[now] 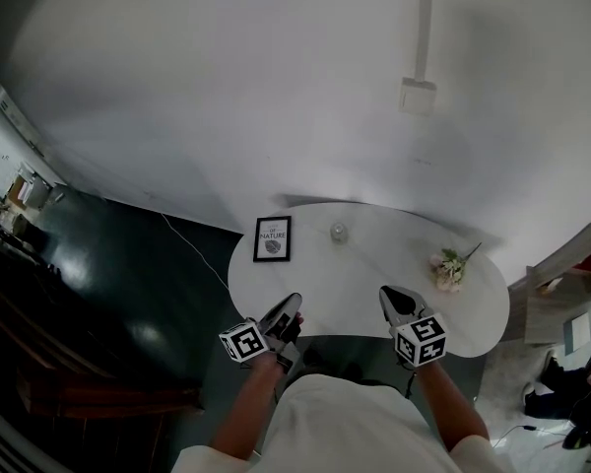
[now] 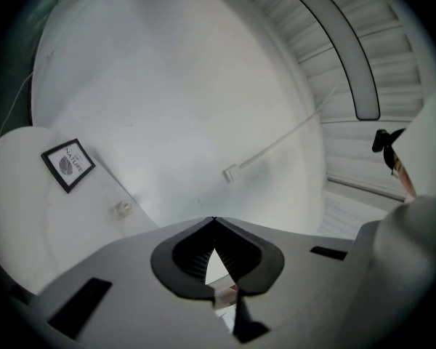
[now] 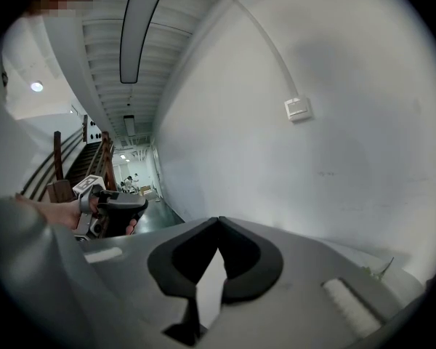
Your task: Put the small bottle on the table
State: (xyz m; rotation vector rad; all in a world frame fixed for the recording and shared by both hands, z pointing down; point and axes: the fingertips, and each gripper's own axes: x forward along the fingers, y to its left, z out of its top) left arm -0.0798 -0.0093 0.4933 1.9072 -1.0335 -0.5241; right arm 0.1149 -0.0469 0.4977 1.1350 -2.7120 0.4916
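A small clear bottle (image 1: 338, 232) stands on the white rounded table (image 1: 355, 284), near its far edge and to the right of a framed print (image 1: 272, 238). In the left gripper view the small bottle (image 2: 121, 208) shows at the left, beside the framed print (image 2: 68, 164). My left gripper (image 1: 293, 304) hovers over the table's near edge, shut, with nothing between its jaws (image 2: 214, 221). My right gripper (image 1: 387, 295) is level with it on the right, also shut and empty (image 3: 218, 221). Both are well short of the bottle.
A small bunch of pale flowers (image 1: 449, 269) lies on the table's right part. A white wall with a switch box (image 1: 417, 95) rises behind the table. Dark floor (image 1: 128, 274) lies to the left, and shelving (image 1: 571, 274) stands at the right.
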